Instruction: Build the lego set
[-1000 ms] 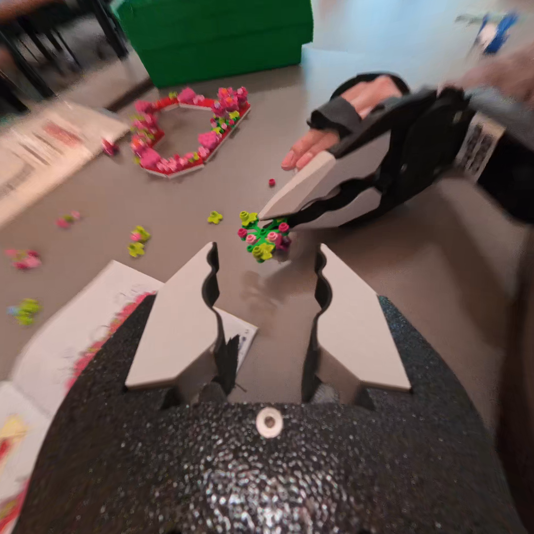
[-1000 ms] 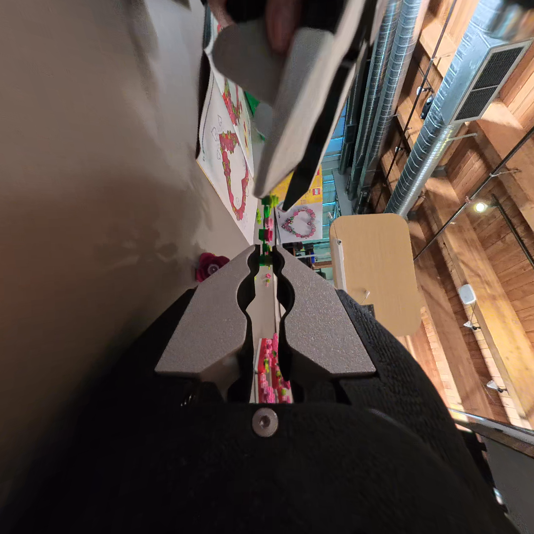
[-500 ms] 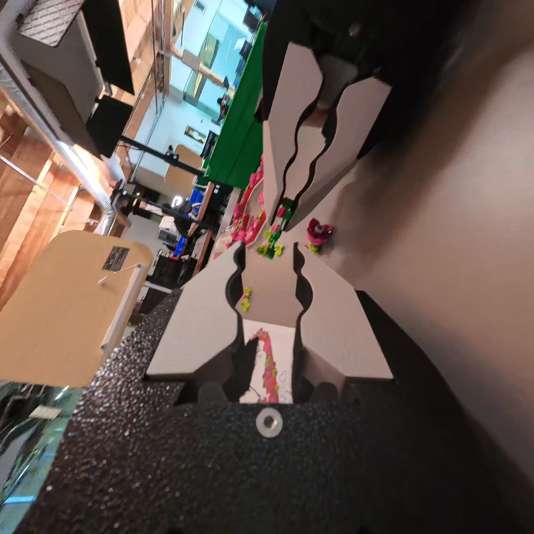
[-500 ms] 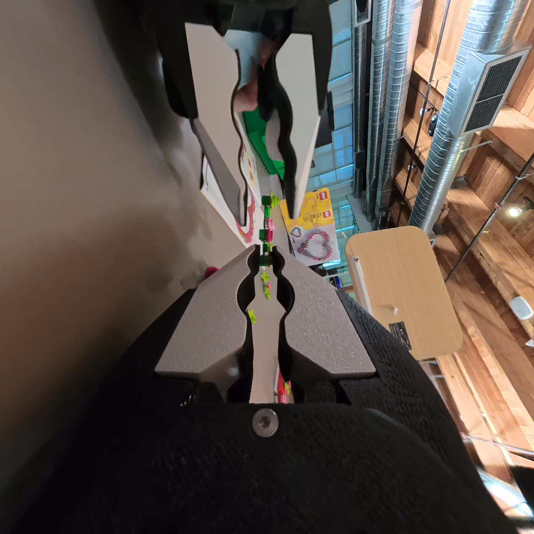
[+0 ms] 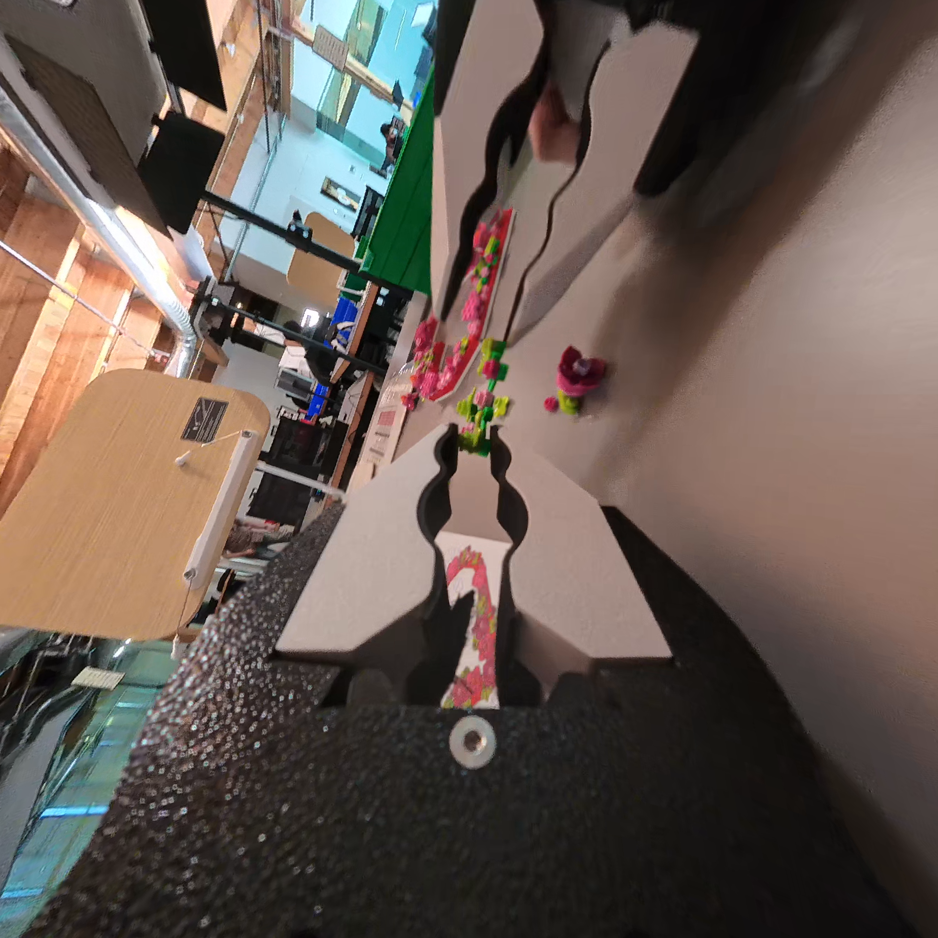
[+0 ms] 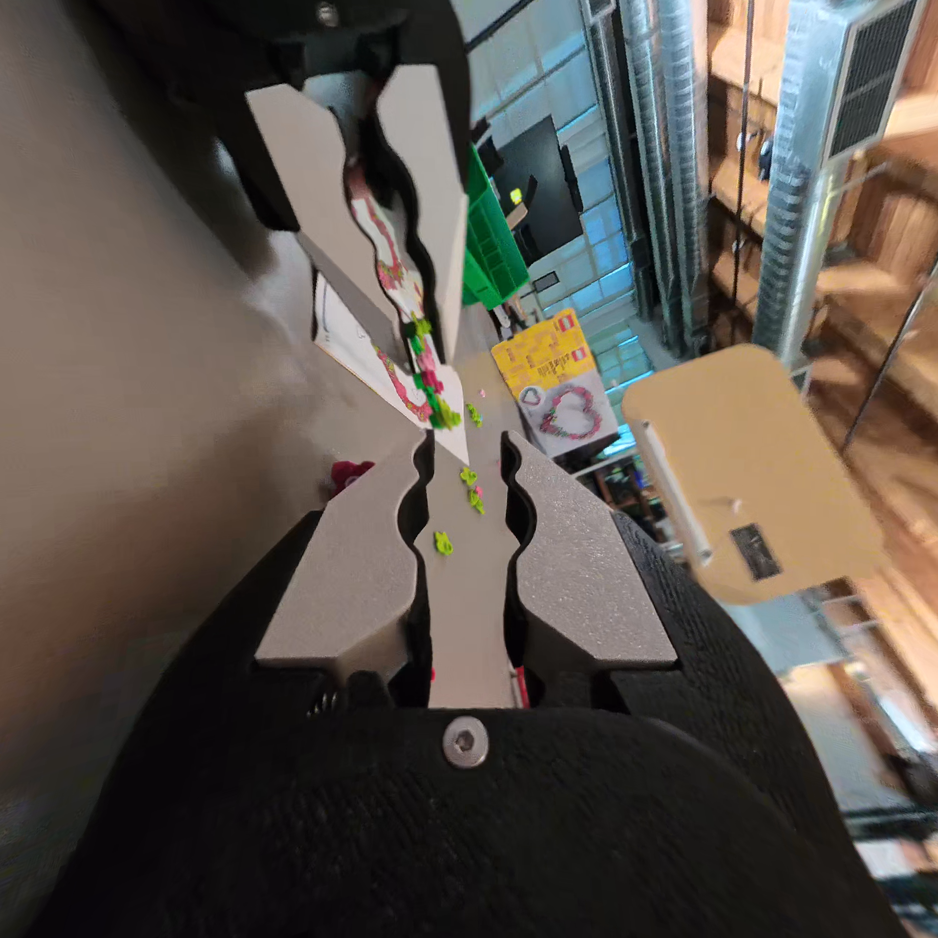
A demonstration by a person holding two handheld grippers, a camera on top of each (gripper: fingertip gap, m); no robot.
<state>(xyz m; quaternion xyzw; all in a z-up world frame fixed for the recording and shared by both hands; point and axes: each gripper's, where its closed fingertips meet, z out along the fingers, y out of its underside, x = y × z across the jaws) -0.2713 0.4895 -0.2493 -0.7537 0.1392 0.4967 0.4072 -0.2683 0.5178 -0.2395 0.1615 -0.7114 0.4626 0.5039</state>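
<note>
Both views are rolled sideways, so the grey table [image 5: 761, 406] stands like a wall. My left gripper [image 5: 472, 431] is shut on one end of a green sprig with pink and lime flowers [image 5: 482, 401], held above the table. My right gripper [image 6: 464, 439] is open and empty. It faces the left gripper tip to tip, and its tips [image 5: 479, 325] stand just past the sprig's far end. The right wrist view shows the sprig [image 6: 431, 380] sticking out of the left gripper [image 6: 429, 355]. The red heart frame with pink flowers [image 5: 457, 355] lies behind.
A magenta flower on a lime stem [image 5: 578, 373] stands on the table near the sprig. An instruction booklet [image 6: 355, 345] lies under the left gripper. Loose lime pieces [image 6: 469, 477], a yellow set box [image 6: 553, 365] and a green bin [image 6: 492, 243] are farther off. Both grippers' tips are close together, under 4 cm apart.
The right gripper held the sprig and has opened off it. The left gripper rolled onto its side, came up to the sprig and shut on its end.
</note>
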